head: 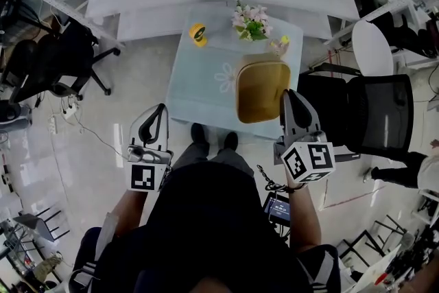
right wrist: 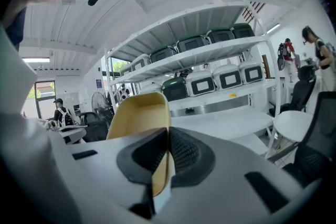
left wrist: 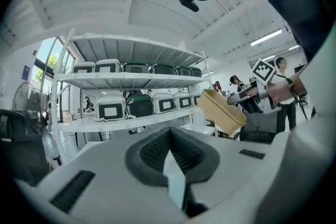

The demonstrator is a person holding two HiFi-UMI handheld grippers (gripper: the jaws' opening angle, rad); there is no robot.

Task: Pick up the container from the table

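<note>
right claw (head: 293,98): clamped on rim of tan oval plastic container (head: 260,89)
container: sticks out fwd-left of claw, over glass worktop (head: 195,89)
left claw (head: 159,113): closed, empty, farther off

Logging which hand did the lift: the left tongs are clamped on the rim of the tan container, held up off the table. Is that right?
No, the hand is wrong: the right tongs are clamped on the rim of the tan container, held up off the table. The right gripper view shows the rim between its jaws; the left tongs hold nothing.
</note>
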